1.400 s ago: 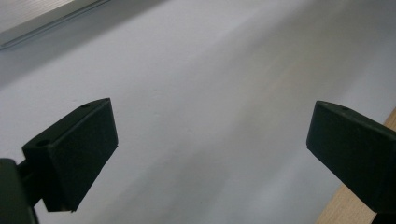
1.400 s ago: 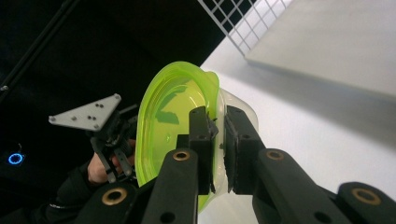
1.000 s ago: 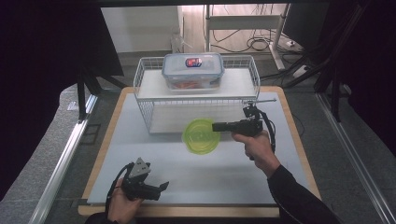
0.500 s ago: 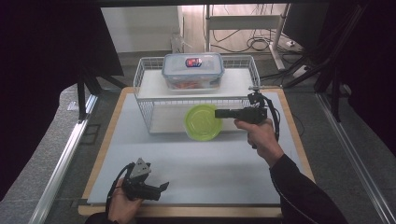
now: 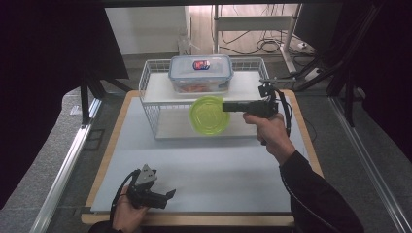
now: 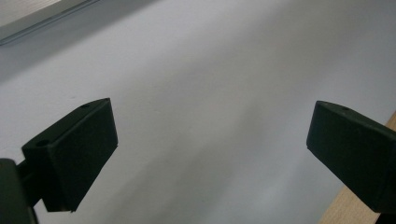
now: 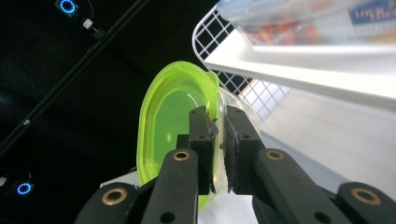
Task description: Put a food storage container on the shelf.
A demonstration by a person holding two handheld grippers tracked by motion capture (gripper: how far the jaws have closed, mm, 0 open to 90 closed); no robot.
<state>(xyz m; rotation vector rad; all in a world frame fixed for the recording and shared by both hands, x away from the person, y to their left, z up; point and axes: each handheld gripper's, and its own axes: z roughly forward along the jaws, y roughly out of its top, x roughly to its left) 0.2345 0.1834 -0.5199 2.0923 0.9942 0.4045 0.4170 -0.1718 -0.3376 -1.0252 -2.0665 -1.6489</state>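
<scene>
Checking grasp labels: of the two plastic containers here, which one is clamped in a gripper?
The round lime-green plastic bowl, pinched at its rim by the right gripper. The clear rectangular lidded box sits untouched atop the white wire rack.

Looks like a lab recording booth: black curtains [image 5: 43, 73] around a framed table [image 5: 214, 165], cables on floor [image 5: 262, 46], metal rails [image 5: 63, 170], blue ring lights [image 7: 68, 6] overhead.

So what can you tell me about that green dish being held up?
The green dish is round, shallow and translucent lime, plastic by its look, with a raised rim. It is in the air, tipped on edge, in front of the wire rack. The right gripper has its fingers shut on the rim, one each side.
</scene>
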